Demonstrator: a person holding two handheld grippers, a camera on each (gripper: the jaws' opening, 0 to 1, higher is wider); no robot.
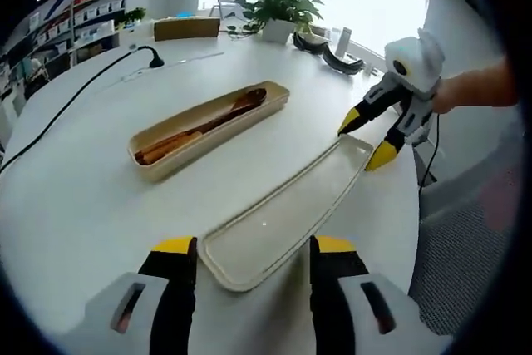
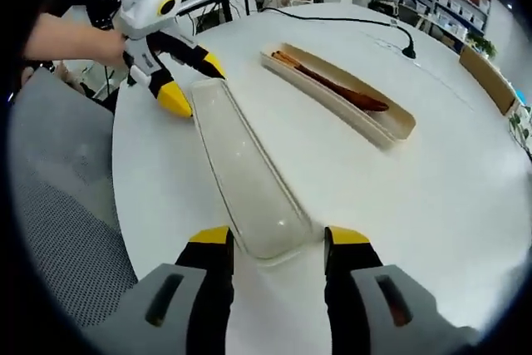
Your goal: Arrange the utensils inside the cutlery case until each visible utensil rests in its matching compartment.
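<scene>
A long beige cutlery case (image 1: 158,158) lies on the round white table (image 1: 75,205), holding brown wooden utensils (image 1: 208,122), a spoon among them. Its shallow lid (image 1: 283,214) lies beside it, hollow side up. My left gripper (image 1: 253,247) is open and straddles the lid's near end. My right gripper (image 1: 366,140), held by a hand, is open at the lid's far end. In the right gripper view, the right gripper (image 2: 278,239) is open around one end of the lid (image 2: 241,164), and the left gripper (image 2: 193,82) is open at the other. The case (image 2: 399,122) with utensils (image 2: 332,85) lies beyond.
A black cable (image 1: 83,89) runs across the table's far left. A potted plant (image 1: 278,6), a wooden box (image 1: 187,28) and dark curved objects (image 1: 332,56) stand at the far edge. The table edge drops to grey floor (image 1: 465,239) on the right.
</scene>
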